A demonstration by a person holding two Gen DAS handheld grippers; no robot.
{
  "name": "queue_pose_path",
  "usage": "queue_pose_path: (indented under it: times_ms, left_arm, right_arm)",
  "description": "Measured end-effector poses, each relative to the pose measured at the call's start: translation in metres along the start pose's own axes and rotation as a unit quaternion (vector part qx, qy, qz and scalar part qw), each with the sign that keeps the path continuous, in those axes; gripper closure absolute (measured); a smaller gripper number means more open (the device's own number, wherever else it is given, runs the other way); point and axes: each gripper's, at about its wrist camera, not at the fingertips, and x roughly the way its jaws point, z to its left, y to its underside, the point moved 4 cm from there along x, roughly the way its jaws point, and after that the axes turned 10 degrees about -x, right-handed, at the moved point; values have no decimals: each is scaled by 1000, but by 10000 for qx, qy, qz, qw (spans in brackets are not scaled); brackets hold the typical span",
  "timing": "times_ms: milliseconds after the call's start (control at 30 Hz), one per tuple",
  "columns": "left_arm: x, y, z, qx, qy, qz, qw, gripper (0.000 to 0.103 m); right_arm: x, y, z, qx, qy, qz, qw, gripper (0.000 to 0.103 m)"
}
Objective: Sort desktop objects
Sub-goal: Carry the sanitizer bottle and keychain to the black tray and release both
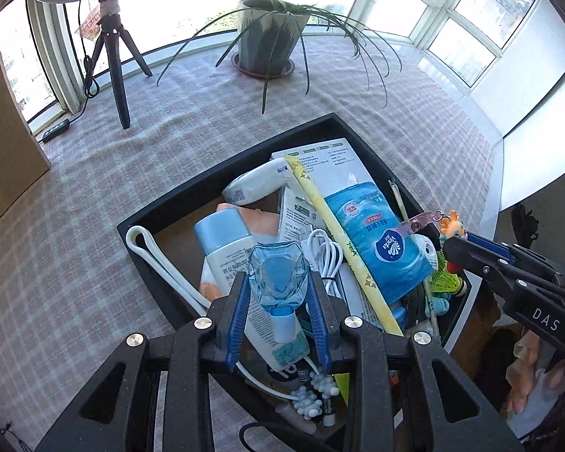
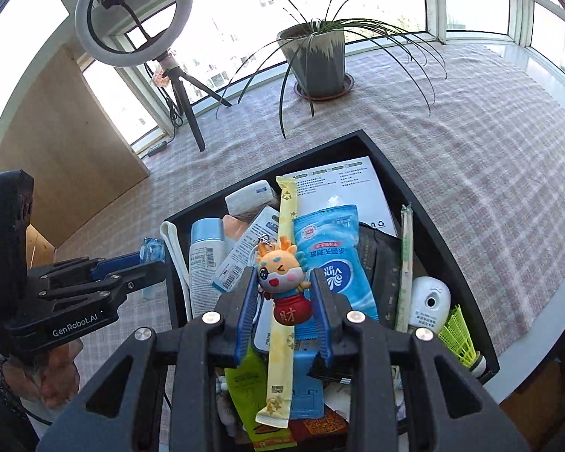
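Over the crammed black tray (image 1: 162, 207), left gripper (image 1: 278, 293) clamps blue bottle (image 1: 278, 278), right gripper (image 2: 284, 297) dragon keychain (image 2: 282, 278).

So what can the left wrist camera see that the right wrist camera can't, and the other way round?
Only the left wrist view shows the blue bottle head-on, clamped in the left gripper, plus white knobbly toys. Only the right wrist view shows the dragon charm's face, held in the right gripper, and the whole ring light. Both share the black tray, tissue pack and potted plant.

Left gripper (image 1: 278, 293) and right gripper (image 2: 284, 297) side by side, each clamped on something.
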Motion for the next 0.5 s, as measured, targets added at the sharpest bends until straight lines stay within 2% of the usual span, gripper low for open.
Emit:
queue_pose_path:
  times_ms: [133,367,400,500]
  left_arm:
    - [8,2,-18,144,9,80,9999,74]
    - [12,6,-40,400,-3,129,9991,71]
    - [11,5,-40,351,-21,127,9993,64]
    - [6,3,-37,286,-16,55,9996,62]
  right_arm:
    - [-8,13,-33,263,110,46,9996,75]
    - [-15,26,-59,477,248,121,9985,74]
    - [-16,26,-62,510,256,118,9983,70]
    - [-17,25,-66,588,198,126,9980,56]
